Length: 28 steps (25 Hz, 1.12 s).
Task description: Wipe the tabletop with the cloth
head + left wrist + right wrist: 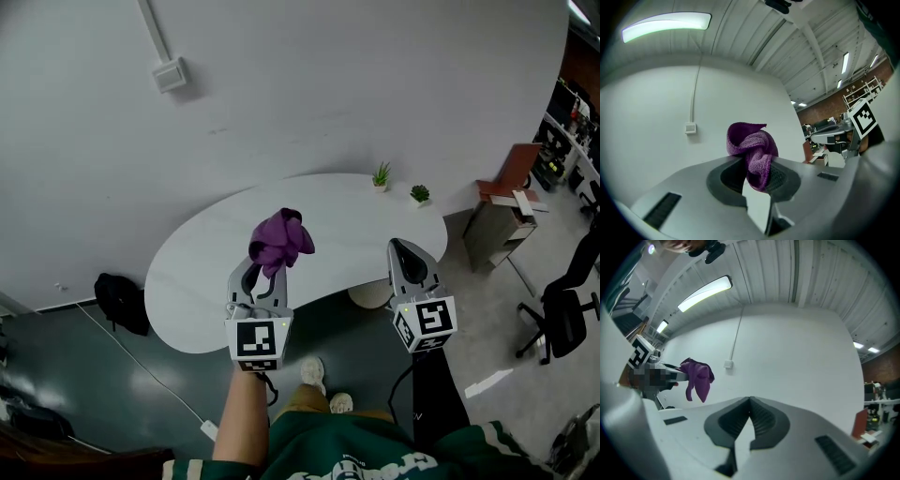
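A crumpled purple cloth [279,239] is pinched in my left gripper [268,269], which is shut on it and held up in the air over the near edge of the white curved table [206,272]. In the left gripper view the cloth [752,147] bulges out above the closed jaws of the left gripper [757,165]. My right gripper [401,247] hovers beside it over the table's right end, shut with nothing in it. In the right gripper view the right gripper [750,402] has its jaws together, and the cloth [697,377] hangs off to the left.
Two small potted plants [381,176] [420,194] stand at the table's far edge. A black bag [122,302] lies on the floor to the left. A low cabinet [497,220] and a black office chair [562,309] are on the right. The person's feet [319,375] are below.
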Available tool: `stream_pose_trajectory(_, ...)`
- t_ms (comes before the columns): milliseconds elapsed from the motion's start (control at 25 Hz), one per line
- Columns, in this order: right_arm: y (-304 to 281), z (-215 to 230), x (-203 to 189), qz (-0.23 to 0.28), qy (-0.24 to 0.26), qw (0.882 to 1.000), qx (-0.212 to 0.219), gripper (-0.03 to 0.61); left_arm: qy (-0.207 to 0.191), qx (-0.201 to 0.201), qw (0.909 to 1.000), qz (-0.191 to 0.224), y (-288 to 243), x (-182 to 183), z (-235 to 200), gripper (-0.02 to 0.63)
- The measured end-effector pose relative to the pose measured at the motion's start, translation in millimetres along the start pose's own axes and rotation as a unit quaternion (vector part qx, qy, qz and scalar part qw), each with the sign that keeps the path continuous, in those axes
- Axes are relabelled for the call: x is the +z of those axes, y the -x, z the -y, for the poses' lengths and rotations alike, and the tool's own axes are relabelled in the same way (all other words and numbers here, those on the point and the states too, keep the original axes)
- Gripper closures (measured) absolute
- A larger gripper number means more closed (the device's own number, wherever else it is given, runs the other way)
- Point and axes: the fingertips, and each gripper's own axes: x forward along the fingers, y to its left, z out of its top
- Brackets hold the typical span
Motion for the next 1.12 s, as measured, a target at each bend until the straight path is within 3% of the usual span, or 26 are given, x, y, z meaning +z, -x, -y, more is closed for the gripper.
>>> stream_pose_trajectory(360, -83, 22, -34, -0.025, 0.024, 0.999, 0.002, 0.574, 0.019, -0.041, 0.999, 0.005, -97, -32, -11, 0.551)
stream_pose_trajectory(640, -190, 62, -52, -0.056, 0.044, 0.997, -0.01, 0.574, 0.036, -0.088, 0.9954, -0.007, -218, -54, -33, 0.551)
stream_pose_trajectory(800, -234, 75, -70, -0.071, 0.043, 0.996, -0.017, 0.575, 0.025, -0.125, 0.9917, -0.017, -266, -71, -32, 0.551)
stream_pose_trajectory(1120, -285, 97, -126, -0.115, 0.006, 0.993, -0.019, 0.574, 0.065, -0.161, 0.9831, -0.059, -336, -122, -18, 0.549)
